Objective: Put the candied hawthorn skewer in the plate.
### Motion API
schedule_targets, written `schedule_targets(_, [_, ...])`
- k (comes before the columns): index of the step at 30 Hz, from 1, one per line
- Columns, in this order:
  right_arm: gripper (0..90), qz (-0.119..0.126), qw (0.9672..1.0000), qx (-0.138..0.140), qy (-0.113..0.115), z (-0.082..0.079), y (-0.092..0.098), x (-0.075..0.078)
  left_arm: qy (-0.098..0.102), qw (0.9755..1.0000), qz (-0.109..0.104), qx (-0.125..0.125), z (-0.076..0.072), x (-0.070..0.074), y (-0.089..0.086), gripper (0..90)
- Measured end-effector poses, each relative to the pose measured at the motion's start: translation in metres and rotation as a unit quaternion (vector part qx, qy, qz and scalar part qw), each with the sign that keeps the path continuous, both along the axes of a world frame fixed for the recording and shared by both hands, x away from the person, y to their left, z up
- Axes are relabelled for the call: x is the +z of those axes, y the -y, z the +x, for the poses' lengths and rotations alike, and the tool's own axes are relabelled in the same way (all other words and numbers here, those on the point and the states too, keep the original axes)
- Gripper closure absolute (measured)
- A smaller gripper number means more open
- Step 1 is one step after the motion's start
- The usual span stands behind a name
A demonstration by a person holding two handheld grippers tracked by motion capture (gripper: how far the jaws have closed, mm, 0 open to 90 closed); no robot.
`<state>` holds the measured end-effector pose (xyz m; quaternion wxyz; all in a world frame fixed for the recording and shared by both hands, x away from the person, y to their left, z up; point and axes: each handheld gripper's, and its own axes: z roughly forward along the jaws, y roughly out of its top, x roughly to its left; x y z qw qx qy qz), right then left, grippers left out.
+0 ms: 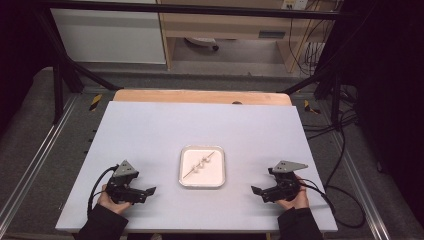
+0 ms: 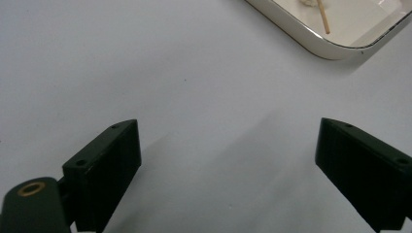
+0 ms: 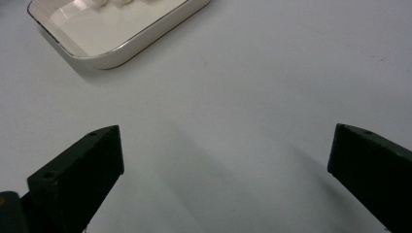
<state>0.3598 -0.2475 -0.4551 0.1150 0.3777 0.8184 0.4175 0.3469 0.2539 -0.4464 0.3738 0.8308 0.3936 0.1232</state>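
A white square tray [image 1: 185, 176] lies in the middle of the table, with a wooden skewer [image 1: 199, 164] threaded with white pieces lying in it. The tray's corner [image 2: 330, 48] and the skewer's end [image 2: 323, 19] appear at the top of the left gripper view; the tray's rim [image 3: 121, 48] is at the top left of the right gripper view. My left gripper [image 1: 148, 194] rests left of the tray, open, with nothing between its jaws [image 2: 228, 165]. My right gripper [image 1: 257, 192] rests right of the tray, also open and empty [image 3: 226, 170].
The pale table top [image 1: 165, 130] has a wooden strip [image 1: 200, 96] along its far edge. Black frame bars [image 1: 60, 85] and cables [image 1: 340, 165] stand beside the table. Bare surface surrounds the tray on all sides.
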Motion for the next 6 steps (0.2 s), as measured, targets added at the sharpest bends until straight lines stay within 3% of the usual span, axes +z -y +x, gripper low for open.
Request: schedule_targets(6, [0.3,-0.004,1.0,0.001,-0.005,0.0001,-0.0007,-0.001,-0.001,1.0,0.001,0.003,0.0004,-0.0006,0.0005,8.5])
